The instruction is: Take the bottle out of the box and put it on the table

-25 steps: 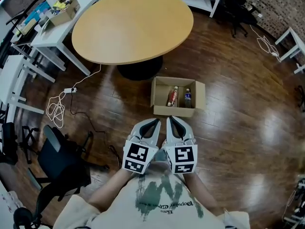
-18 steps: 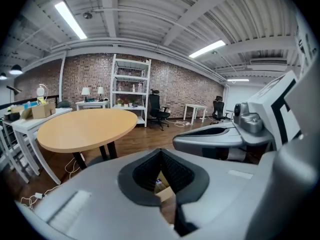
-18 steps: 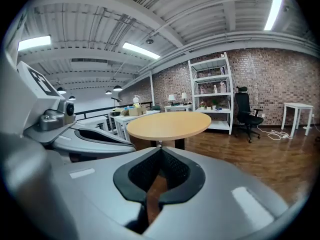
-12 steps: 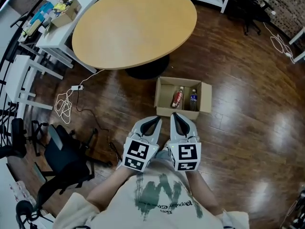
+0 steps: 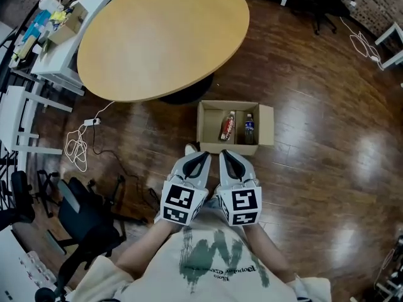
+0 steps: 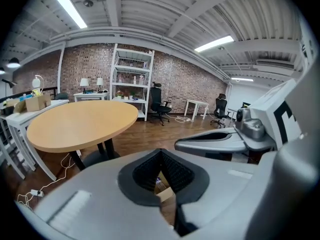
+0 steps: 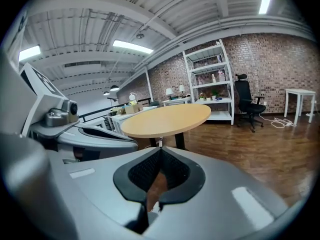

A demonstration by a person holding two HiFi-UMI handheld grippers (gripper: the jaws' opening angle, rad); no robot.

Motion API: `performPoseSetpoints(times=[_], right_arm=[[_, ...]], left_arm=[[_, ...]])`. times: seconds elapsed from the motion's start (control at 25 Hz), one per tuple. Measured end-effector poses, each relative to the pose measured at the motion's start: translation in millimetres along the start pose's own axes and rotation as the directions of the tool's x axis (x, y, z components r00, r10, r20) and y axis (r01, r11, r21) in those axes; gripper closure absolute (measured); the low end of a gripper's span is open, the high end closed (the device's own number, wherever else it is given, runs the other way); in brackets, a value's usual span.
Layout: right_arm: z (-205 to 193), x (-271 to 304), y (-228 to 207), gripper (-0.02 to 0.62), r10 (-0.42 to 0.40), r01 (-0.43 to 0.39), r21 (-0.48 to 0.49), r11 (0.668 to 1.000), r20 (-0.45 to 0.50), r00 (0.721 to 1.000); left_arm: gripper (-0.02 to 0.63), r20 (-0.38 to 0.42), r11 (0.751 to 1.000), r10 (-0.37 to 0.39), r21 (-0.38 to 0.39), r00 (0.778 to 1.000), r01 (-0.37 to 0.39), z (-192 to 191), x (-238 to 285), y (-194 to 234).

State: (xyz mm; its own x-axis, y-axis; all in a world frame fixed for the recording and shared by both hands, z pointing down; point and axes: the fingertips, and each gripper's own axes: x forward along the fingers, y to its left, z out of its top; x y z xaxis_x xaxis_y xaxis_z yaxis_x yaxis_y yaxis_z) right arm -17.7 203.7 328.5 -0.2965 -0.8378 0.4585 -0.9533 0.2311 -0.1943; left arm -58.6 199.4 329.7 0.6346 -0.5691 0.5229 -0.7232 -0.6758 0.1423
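Note:
An open cardboard box (image 5: 211,145) stands on the wooden floor beside the base of the round tan table (image 5: 157,36). Inside it lie two bottles: one with a red label (image 5: 227,126) and one with a blue label (image 5: 249,128). My left gripper (image 5: 204,156) and right gripper (image 5: 225,155) hover side by side just short of the box's near wall, both shut with nothing between their jaws. In the left gripper view the shut left gripper (image 6: 160,151) points toward the table (image 6: 80,121), and a bit of the box (image 6: 165,193) shows below the tips. The right gripper (image 7: 160,150) faces the table (image 7: 170,118).
White desks with clutter (image 5: 56,27) stand at the far left. A white cable and power strip (image 5: 79,145) lie on the floor, with a black office chair (image 5: 82,216) near my left side. White shelving (image 7: 207,81) and a black chair (image 7: 247,104) line the brick wall.
Both grippers have travelled forward together with the person, and their tips now reach the box's near wall. Table and desks have shifted in the head view. The jaws stay shut.

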Motion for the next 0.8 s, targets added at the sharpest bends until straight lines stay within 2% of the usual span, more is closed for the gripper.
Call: performPoseSetpoints(times=[0.24, 0.48, 0.8], right_arm=[[14.5, 50.4, -22.0, 0.595, -0.079, 0.079, -0.005, 0.997, -0.015, 0.997], [29.8, 101.6, -37.4, 0.595, -0.128, 0.127, -0.011, 0.992, -0.063, 0.990], [41.0, 145.2, -45.1, 0.595, -0.190, 0.188, -0.023, 0.982, -0.096, 0.977]], left_arm=[[0.609, 0.003, 0.998, -0.066, -0.017, 0.998, 0.066, 16.0, 48.5, 37.3], [0.609, -0.013, 0.989, -0.148, 0.015, 0.989, 0.148, 37.8, 87.1, 64.1], [0.609, -0.044, 0.974, -0.220, -0.058, 0.974, 0.218, 38.1, 123.5, 101.2]])
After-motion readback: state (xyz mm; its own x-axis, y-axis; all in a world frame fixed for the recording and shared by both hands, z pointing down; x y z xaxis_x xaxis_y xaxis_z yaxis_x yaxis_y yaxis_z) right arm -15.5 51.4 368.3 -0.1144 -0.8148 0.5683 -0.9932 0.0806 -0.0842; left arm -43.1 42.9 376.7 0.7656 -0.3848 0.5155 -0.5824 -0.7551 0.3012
